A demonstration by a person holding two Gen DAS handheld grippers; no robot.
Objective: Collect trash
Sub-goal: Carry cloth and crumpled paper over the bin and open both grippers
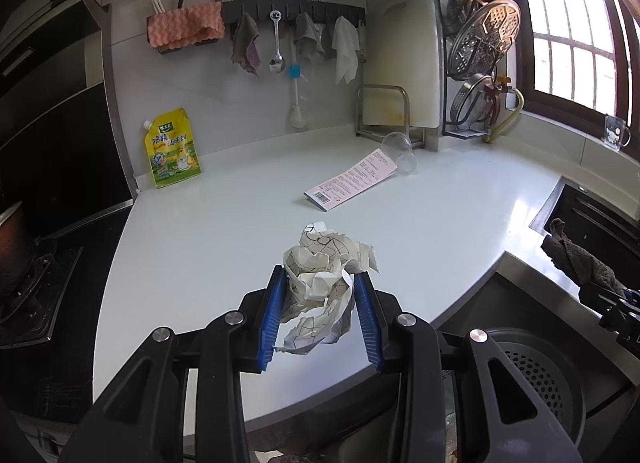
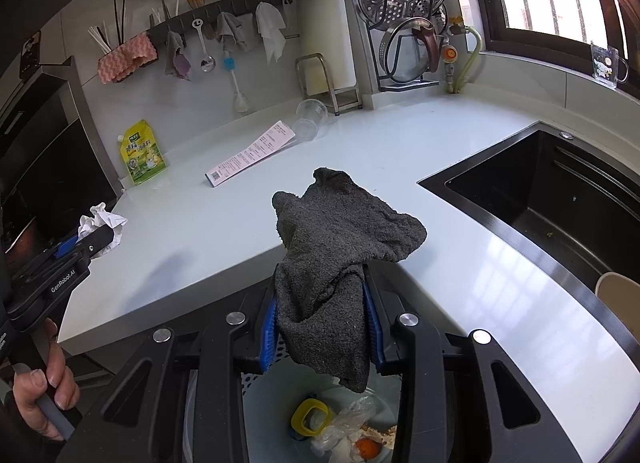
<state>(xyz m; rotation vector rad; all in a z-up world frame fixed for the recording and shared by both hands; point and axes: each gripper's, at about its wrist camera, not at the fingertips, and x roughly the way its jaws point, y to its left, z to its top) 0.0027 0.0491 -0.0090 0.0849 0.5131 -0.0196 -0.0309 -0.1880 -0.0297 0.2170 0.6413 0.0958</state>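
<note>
The left tongs (image 1: 320,283) pinched a paper wad (image 1: 328,275) between their blue pads, held over the near edge of the table (image 1: 224,223). The wad was white, tightly crumpled, with thin dark lines printed across its creased faces and torn, ragged edges hanging down at its lower end. In the right wrist view the same wad (image 2: 102,223) showed at the far left, poking out of the left tongs (image 2: 86,241), near the table's left corner.

The right tongs (image 2: 320,283) were clamped on a rag (image 2: 340,255): dark grey, coarse and nubbly like terry, bunched into folds, one flap rising above the pads and another drooping below them. It hung just off the table's near edge, above a bin (image 2: 280,395) that held a yellow ring, a clear bag and scraps.

Farther back on the table lay a pink slip (image 1: 352,179) with a barcode, one end touching a clear cup (image 1: 400,153) on its side. A yellow pouch (image 1: 172,147) stood against the wall at the table's left.
</note>
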